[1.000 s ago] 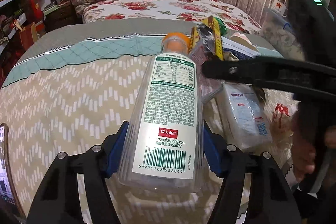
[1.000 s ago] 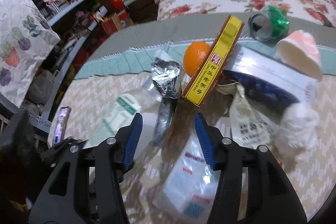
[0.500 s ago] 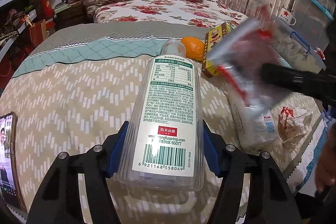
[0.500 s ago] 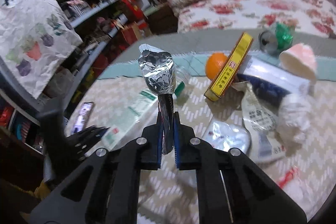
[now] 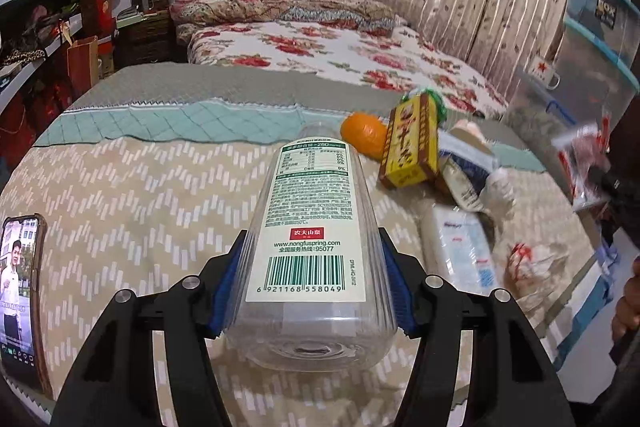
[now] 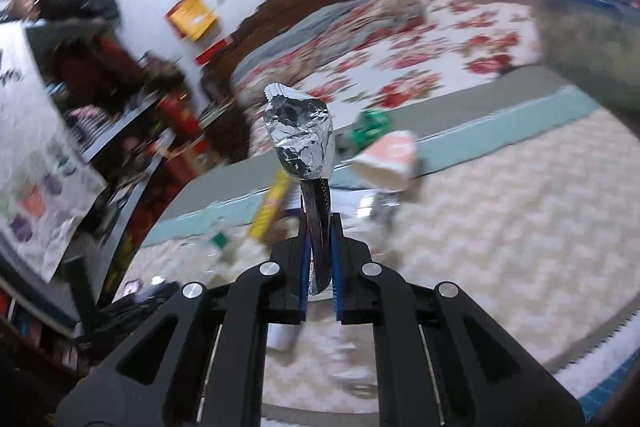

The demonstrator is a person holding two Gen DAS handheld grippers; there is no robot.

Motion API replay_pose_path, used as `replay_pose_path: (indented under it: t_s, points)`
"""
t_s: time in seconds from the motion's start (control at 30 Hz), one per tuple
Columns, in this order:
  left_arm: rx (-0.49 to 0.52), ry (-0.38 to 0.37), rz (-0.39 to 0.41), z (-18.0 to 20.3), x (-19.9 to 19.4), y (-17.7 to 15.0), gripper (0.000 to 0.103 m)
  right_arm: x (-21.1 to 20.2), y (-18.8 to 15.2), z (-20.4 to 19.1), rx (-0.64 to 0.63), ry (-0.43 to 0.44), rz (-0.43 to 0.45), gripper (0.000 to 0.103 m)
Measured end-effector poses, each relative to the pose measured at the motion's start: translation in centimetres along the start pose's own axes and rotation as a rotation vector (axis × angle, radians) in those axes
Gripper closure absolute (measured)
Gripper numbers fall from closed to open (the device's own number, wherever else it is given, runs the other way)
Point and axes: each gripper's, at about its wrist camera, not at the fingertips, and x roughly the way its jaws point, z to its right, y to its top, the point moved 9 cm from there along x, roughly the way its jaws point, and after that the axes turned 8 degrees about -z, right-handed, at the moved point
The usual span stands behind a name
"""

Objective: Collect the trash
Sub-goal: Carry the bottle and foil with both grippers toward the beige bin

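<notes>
Zigzag blanket (image 5: 132, 195) under me, my left claw (image 5: 310, 291) squeezing the clear bottle (image 5: 312, 247), my right claw (image 6: 319, 259) pinching the shiny wrapper (image 6: 302, 141).

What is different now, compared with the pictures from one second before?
The right gripper closed on the foil wrapper, lifted it off the bed and swung it to the right. The left gripper still holds the clear bottle, squeezing slightly tighter. The orange and yellow box stayed.

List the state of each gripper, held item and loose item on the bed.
left gripper: shut on the plastic bottle
plastic bottle: empty, uncapped, held
right gripper: shut on the foil wrapper
foil wrapper: crumpled, lifted
phone: screen on
yellow box: lying on bed
orange: whole
</notes>
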Motion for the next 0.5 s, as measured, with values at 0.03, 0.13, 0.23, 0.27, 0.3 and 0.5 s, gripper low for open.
replay_pose_path:
  t_s: [0.03,0.13,0.23,0.27,0.3,0.5]
  points:
    - [0.001,-0.004,0.011,0.3,-0.4,0.3,0.045,-0.3,0.0,1.0,0.015,-0.016,0.007,0.092]
    - [0.024,-0.024,0.031,1.6,-1.3,1.1,0.045,-0.9,-0.2,3.6,0.053,-0.044,0.016,0.092]
    - [0.061,-0.047,0.042,3.6,-1.8,2.0,0.045,-1.4,-1.0,6.0,0.087,-0.063,0.022,0.092]
    - [0.074,-0.054,0.045,4.4,-1.9,2.3,0.045,-1.6,-1.1,6.6,0.097,-0.065,0.022,0.092]
    - [0.086,-0.061,0.047,5.3,-2.0,2.5,0.045,-1.7,-1.4,7.3,0.109,-0.068,0.021,0.092]
    - [0.152,-0.139,0.039,10.6,-1.8,2.9,0.045,-2.2,-2.9,11.1,0.161,-0.093,0.001,0.092]
